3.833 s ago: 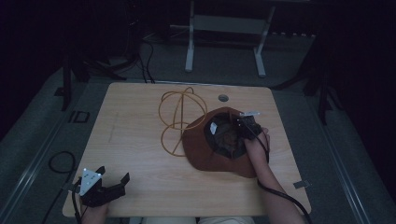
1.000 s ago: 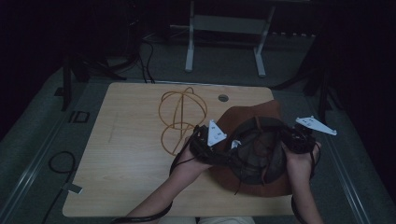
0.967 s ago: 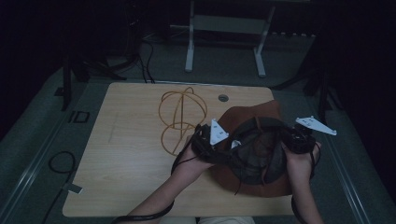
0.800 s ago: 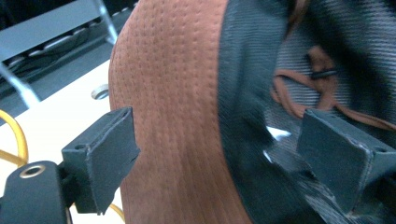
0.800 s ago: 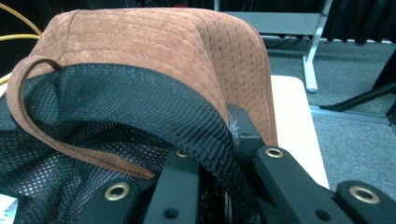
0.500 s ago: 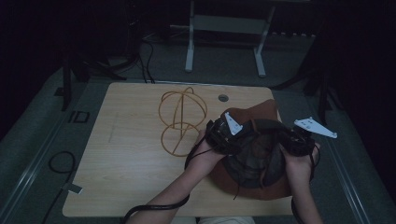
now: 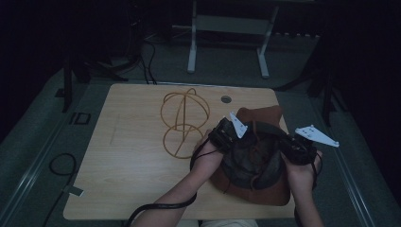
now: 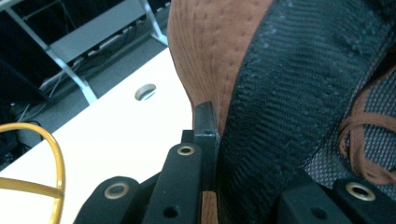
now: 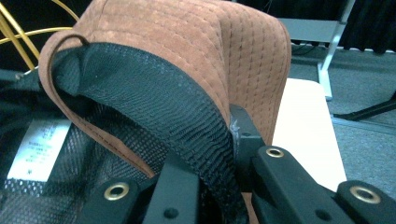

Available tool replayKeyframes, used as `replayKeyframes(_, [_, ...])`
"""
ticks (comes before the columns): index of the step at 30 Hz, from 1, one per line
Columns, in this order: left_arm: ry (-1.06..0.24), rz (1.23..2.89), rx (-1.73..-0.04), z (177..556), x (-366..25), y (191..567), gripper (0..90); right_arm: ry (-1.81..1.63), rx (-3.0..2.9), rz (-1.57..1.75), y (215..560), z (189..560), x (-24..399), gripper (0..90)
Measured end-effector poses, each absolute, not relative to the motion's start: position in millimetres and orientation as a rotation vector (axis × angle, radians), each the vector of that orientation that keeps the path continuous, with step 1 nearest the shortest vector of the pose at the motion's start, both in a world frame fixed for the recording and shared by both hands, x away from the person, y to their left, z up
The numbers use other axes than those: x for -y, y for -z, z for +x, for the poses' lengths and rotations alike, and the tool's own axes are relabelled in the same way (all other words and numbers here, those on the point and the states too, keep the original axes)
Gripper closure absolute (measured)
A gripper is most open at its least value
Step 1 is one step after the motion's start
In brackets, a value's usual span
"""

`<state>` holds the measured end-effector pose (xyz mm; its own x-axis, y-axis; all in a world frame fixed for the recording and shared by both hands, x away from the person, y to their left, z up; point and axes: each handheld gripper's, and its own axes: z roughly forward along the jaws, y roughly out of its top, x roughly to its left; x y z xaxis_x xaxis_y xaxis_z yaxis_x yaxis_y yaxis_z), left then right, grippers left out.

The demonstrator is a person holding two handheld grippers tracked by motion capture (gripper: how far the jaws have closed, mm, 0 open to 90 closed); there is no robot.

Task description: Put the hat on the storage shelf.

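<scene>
Brown suede hat (image 7: 257,163) sits upside down near the right edge of the tabletop (image 7: 127,161), toward the near right corner, brim at the back tilted up. Left half of the tabletop is bare wood w/ plenty of room; gold wire stand (image 7: 183,122) takes the middle, toward the far edge, just left of the hat. Small round hole (image 7: 226,99) near the far edge.

Left gripper (image 7: 226,135) clamps the hat's left rim, jaws closed on suede + black sweatband (image 8: 280,107). Right gripper (image 7: 295,150) clamps the right rim the same way, jaws pinching band and brim.

Hat inside: black mesh lining, brown cord, white label (image 9: 35,149) w/ print too blurred to read. High view is dim; the hat's near edge blends w/ the hands. Person's forearms cut off at the bottom.
</scene>
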<state>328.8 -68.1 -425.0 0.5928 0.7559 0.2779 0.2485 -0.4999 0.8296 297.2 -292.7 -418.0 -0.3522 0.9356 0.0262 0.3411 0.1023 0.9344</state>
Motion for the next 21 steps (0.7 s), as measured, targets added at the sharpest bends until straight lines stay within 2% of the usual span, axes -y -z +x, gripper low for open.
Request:
replayKeyframes(6, [-0.827, 2.01, -0.775, 326, 67, 417, 86.4, -1.244, -1.797, 1.224, 416, 291, 298, 80.7])
replayKeyframes(11, [-0.825, 2.01, -0.767, 326, 63, 411, 86.6, -1.257, -1.864, 1.176, 417, 285, 304, 67.4])
replayKeyframes(16, [-0.851, 1.986, -0.739, 321, 59, 405, 86.7, -1.269, -1.992, 1.136, 419, 274, 312, 49.7])
replayKeyframes(21, [-0.824, 1.948, -0.726, 315, 54, 403, 86.7, -1.386, -2.047, 1.043, 409, 253, 322, 42.7])
